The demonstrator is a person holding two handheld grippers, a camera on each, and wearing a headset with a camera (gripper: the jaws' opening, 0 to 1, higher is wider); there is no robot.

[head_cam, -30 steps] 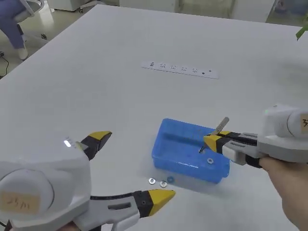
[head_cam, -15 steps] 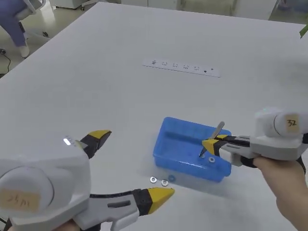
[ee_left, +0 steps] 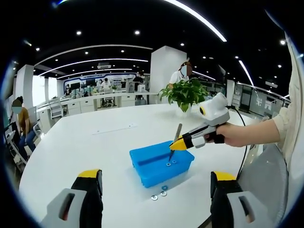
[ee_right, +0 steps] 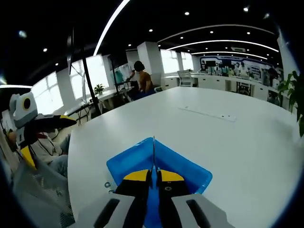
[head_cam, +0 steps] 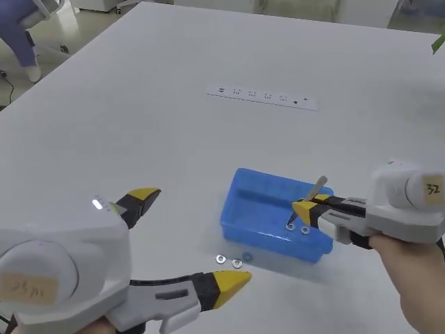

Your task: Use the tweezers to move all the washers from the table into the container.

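Washers (head_cam: 237, 264) beside container (head_cam: 256, 200) | head view: 2 inside | R gripper (head_cam: 300, 209) clamps tweezers (head_cam: 318, 186)

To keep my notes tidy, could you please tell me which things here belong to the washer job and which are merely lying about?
Part of the job:
- tweezers, clamped in the right hand-held gripper
- blue container
- two washers inside it
- loose washers beside it

Just lying about:
- socket strip
- potted plant
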